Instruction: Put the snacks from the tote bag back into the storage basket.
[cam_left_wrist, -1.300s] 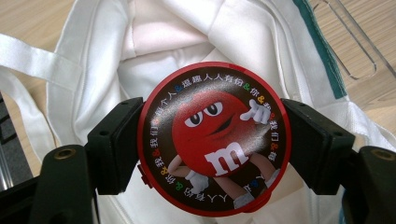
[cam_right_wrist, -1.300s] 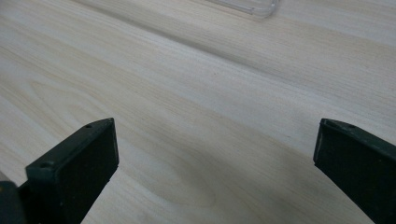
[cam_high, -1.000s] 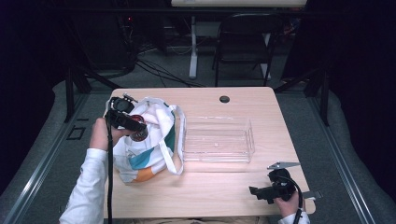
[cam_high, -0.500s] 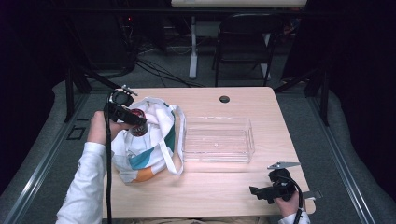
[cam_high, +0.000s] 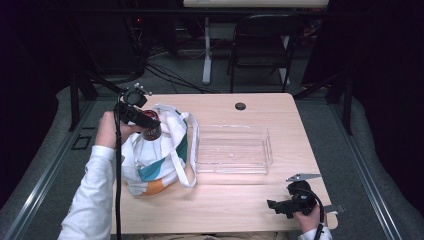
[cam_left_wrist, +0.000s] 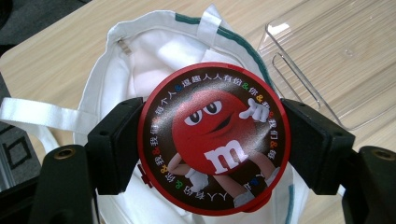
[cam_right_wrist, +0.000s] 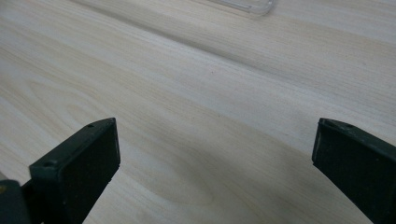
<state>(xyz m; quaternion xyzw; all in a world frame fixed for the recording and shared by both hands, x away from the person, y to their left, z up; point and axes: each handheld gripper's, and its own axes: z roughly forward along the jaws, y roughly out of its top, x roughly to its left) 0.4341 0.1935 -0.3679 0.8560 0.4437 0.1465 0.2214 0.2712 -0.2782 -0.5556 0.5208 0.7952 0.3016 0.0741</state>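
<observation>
Fingers of the right gripper (cam_high: 281, 206) spread wide, near and idle. Farther left, the left gripper (cam_left_wrist: 212, 140) squeezes a round red tin (cam_left_wrist: 214, 138) above the white bag (cam_high: 160, 152). Lift straight up, squeezing firmly, toward the clear tray (cam_high: 234, 149).

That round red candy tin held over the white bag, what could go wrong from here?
1. The left gripper pinches the round tin only at two points on its smooth rim, so it might twist or slip back into the tote bag.
2. The bag's loose handles lie right against the clear tray; carrying the tin across could snag them and drag the bag.
</observation>
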